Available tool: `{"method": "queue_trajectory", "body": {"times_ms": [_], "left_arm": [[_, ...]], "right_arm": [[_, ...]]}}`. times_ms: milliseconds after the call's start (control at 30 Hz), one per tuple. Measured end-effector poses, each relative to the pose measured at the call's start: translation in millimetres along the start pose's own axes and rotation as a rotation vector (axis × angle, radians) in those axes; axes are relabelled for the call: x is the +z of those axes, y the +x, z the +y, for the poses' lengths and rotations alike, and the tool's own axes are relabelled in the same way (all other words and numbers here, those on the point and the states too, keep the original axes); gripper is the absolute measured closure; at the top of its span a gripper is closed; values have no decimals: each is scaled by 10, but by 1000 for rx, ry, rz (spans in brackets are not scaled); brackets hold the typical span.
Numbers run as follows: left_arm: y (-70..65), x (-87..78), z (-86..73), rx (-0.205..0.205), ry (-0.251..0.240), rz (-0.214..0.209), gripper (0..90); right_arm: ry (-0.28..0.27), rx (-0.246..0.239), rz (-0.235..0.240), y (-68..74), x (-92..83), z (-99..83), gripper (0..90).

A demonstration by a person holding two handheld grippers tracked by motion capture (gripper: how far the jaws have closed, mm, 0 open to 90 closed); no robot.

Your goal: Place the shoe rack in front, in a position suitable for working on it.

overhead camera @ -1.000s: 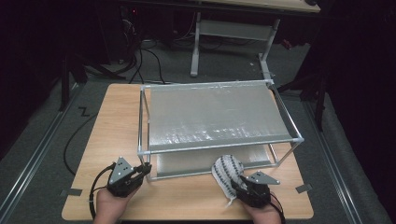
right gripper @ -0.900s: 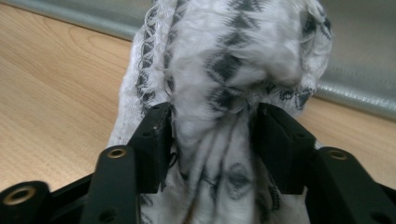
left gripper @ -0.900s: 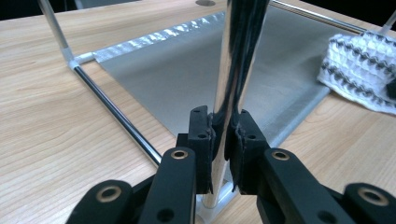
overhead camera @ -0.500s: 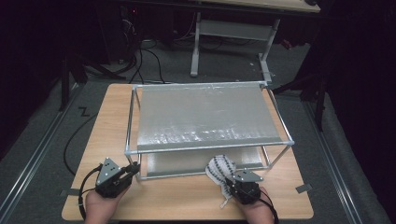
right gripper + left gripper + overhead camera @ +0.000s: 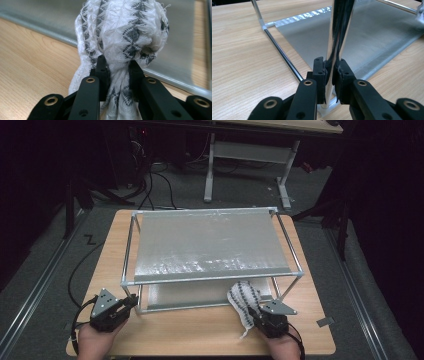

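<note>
A metal-tube rack (image 5: 131, 250) with two silver fabric shelves stands on the wooden table (image 5: 190, 330). My left gripper (image 5: 131, 302) is at the rack's near left corner, shut on the chrome upright post (image 5: 334, 30) just above its foot. A white cloth with grey zigzag bands (image 5: 241, 297) is bunched up in front of the lower shelf (image 5: 367, 37). My right gripper (image 5: 252, 312) is shut on that cloth (image 5: 125, 32). Its jaws have just been closing, and the fabric bulges above them, lifted a little off the table.
The rack covers most of the table, leaving a bare strip along the near edge. A small tape piece (image 5: 325, 321) lies near the right front corner. Beyond the table are a dark floor, cables and a desk frame (image 5: 245, 165).
The rack has slid to the left together with my left gripper on its post. The right gripper has closed on the cloth and raised it slightly.
</note>
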State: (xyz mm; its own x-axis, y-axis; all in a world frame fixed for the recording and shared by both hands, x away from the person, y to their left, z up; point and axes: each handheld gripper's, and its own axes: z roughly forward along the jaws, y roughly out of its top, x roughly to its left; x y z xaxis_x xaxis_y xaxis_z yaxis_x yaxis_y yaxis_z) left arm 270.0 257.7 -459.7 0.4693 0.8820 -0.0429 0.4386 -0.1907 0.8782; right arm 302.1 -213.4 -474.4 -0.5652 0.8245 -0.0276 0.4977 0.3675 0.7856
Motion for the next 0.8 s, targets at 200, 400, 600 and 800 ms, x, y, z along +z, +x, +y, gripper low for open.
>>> {"method": "queue_trajectory", "body": {"times_ms": [200,400,600,800], "left_arm": [[9,-9,-38,11,-26,-4,804],[10,-24,-51,-2,-31,-11,801],[6,-20,-33,-3,-37,-3,803],[32,1,-41,-12,-34,-5,801]], "right_arm": [[-75,37,-51,-101,-210,71,765],[-113,56,-108,-186,-352,73,767],[-150,68,-159,-270,-500,119,768],[-200,129,-202,-401,-648,140,766]]}}
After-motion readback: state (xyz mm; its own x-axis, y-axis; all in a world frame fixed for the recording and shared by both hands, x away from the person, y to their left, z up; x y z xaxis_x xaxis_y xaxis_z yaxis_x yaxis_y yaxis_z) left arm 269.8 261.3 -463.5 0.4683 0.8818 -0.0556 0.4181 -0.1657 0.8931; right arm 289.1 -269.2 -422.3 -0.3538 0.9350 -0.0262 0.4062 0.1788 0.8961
